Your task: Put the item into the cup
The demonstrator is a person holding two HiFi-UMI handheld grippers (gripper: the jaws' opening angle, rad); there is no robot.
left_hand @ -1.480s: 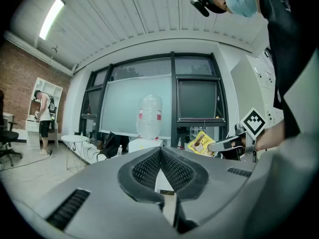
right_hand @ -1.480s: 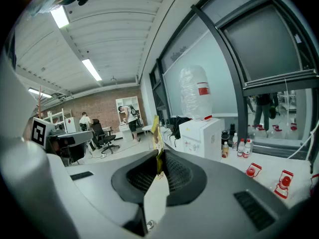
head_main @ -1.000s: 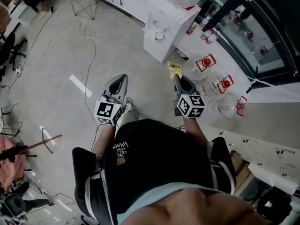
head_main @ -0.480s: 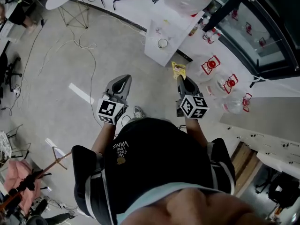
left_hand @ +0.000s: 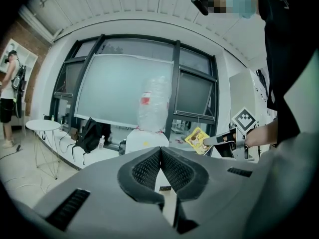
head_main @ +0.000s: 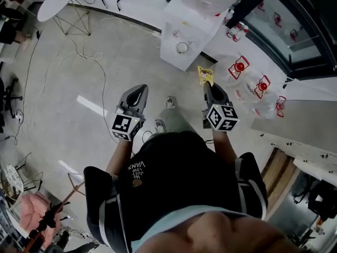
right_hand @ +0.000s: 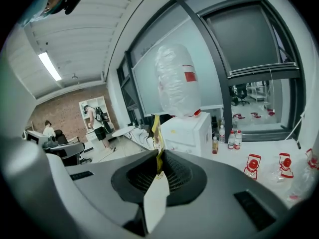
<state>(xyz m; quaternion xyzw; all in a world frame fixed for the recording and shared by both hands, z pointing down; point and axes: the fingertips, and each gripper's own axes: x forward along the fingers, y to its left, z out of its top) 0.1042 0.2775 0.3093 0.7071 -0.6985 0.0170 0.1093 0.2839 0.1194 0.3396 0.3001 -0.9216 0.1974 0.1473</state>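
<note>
Packet in hand, well short of cup (head_main: 181,47). Yellow packet (head_main: 205,75) pinched by one end in fingers (head_main: 212,93) of right gripper (head_main: 208,85), poking forward past the tips and hanging over bare floor (head_main: 63,67). Seen edge-on in right gripper view (right_hand: 156,126): upright, thin, clamped between the dark ribbed pads (right_hand: 179,178), which press on it from both sides. Visible from left gripper view too (left_hand: 198,138), flat side showing, off to the right.

Left gripper (head_main: 139,88) level with the right one, well apart from it, pointing the same way. Fingers (left_hand: 147,168) pressed together along their whole length, with nothing between them.

Cup small and pale, standing on a low step of white cabinet (head_main: 174,33), ahead of both grippers and slightly left of the packet. Apart from packet, with a strip of floor between. Big clear water bottle (right_hand: 175,81) upended on top of the cabinet. Several clear jugs with red caps (head_main: 239,67) lying right of the cabinet, near the window wall. Loose cables (head_main: 92,36) trailing across the floor to the left.
</note>
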